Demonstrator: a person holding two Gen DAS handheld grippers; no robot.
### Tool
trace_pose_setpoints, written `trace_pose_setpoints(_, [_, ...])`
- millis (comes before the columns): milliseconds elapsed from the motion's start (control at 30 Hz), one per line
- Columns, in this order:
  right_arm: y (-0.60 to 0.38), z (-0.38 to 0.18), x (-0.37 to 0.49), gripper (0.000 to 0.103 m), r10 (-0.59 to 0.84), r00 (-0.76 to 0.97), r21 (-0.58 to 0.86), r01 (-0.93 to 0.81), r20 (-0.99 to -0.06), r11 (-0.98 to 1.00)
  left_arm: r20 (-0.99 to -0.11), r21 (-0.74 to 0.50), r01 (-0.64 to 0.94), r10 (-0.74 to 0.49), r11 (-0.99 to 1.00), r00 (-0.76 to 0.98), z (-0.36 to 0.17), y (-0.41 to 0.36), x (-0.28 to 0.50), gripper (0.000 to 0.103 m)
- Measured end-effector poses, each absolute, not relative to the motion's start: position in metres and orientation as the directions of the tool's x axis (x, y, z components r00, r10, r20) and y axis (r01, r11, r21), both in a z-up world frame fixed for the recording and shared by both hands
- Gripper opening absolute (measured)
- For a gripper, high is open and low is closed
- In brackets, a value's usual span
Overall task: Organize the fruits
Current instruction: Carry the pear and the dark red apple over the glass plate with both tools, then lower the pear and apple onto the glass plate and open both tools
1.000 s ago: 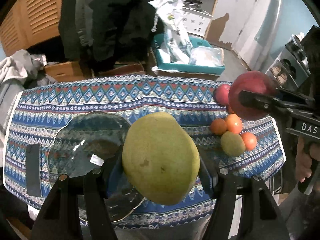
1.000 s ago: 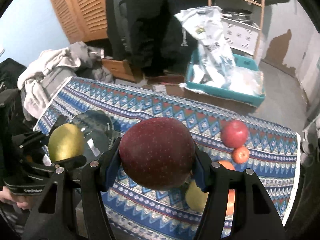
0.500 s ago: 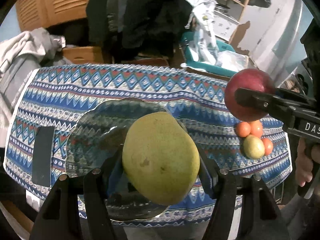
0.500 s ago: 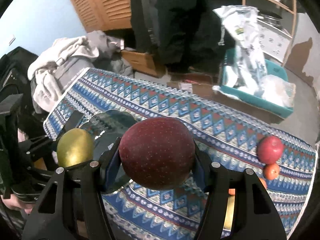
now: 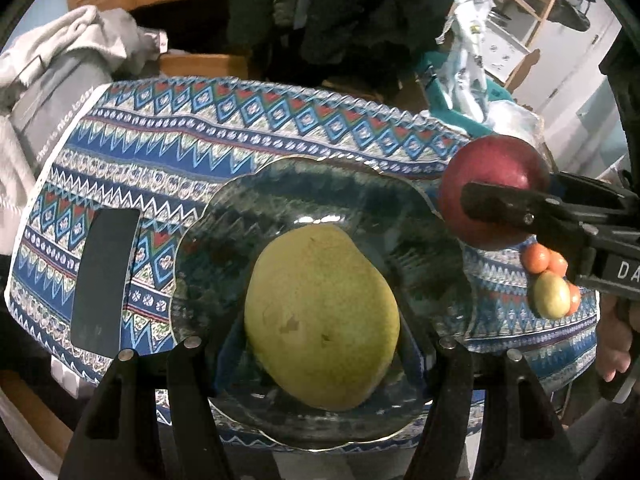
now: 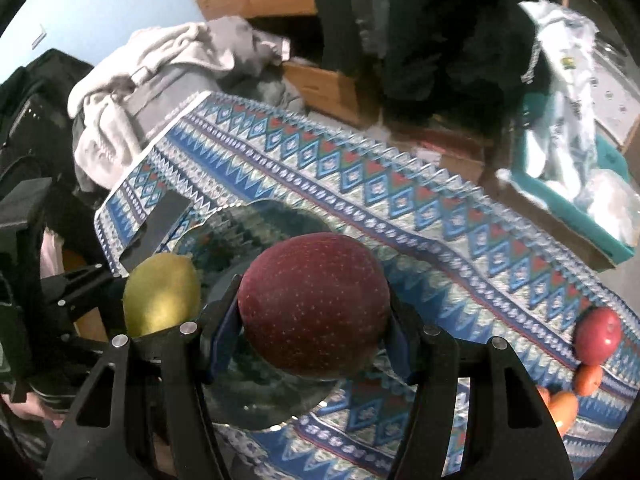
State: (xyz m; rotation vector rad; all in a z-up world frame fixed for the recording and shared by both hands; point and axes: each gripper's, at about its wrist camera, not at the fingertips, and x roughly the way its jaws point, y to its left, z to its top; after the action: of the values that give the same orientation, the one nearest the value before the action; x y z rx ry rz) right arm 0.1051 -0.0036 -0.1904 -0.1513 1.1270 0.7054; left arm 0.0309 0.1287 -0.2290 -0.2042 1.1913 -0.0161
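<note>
Green fruit (image 5: 322, 334) clamped in my left tongs (image 5: 320, 360), red apple (image 6: 314, 304) in right tongs (image 6: 316, 348), both poised above the plate (image 5: 320, 184) for deposit.

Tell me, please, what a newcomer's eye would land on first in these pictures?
Probably the two held fruits: a large yellow-green mango clamped in the left gripper above the dark glass plate, and a dark red apple gripped by the right gripper nearby. The blue zigzag-patterned tablecloth fills the background.

Matte black two-finger grippers with blue inner pads.
Silver screws stud the left gripper (image 5: 320, 360) and right gripper (image 6: 312, 344); white lettering, bare skin behind.
</note>
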Motion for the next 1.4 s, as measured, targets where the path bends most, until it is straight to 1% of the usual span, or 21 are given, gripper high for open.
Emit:
trace_pose_setpoints(267, [0.016, -0.223, 0.104, 0.062, 0.428, 0.158, 0.267, -0.580, -0.890, 0.769, -0.940, -0.152, -0.108, -0.110, 0.982, 0.322, -0.256, 0.138, 0.030, 0.068])
trace_pose_setpoints(600, [0.020, -0.257, 0.099, 0.062, 0.347, 0.117, 0.220, -0.579, -0.930, 0.785, -0.958, -0.131, -0.106, -0.099, 0.986, 0.270, -0.276, 0.135, 0.031, 0.068])
trace_pose_setpoints(767, [0.019, -0.270, 0.095, 0.063, 0.325, 0.086, 0.219, -0.575, -0.942, 0.788, -0.965, -0.128, -0.110, -0.098, 0.986, 0.244, -0.285, 0.135, 0.031, 0.068])
trace_pose_setpoints(1033, [0.024, -0.275, 0.091, 0.061, 0.344, 0.056, 0.248, -0.586, -0.937, 0.771, -0.974, -0.125, -0.117, -0.099, 0.985, 0.203, -0.298, 0.133, 0.032, 0.068])
trace_pose_setpoints(1133, [0.024, -0.275, 0.092, 0.061, 0.346, 0.053, 0.252, -0.585, -0.937, 0.771, -0.980, -0.101, -0.108, -0.080, 0.989, 0.181, -0.303, 0.129, 0.031, 0.068])
trace_pose_setpoints(1200, [0.023, -0.274, 0.093, 0.061, 0.356, 0.050, 0.264, -0.576, -0.933, 0.774, -0.981, -0.087, -0.096, -0.068, 0.992, 0.182, -0.303, 0.126, 0.031, 0.068])
trace_pose_setpoints(1333, [0.021, -0.272, 0.095, 0.061, 0.376, 0.043, 0.289, -0.562, -0.925, 0.775, -0.973, -0.104, -0.102, -0.079, 0.989, 0.218, -0.292, 0.126, 0.030, 0.069])
trace_pose_setpoints(1400, [0.020, -0.269, 0.095, 0.061, 0.384, 0.050, 0.293, -0.560, -0.922, 0.775, -0.968, -0.092, -0.100, -0.065, 0.991, 0.241, -0.285, 0.124, 0.030, 0.072])
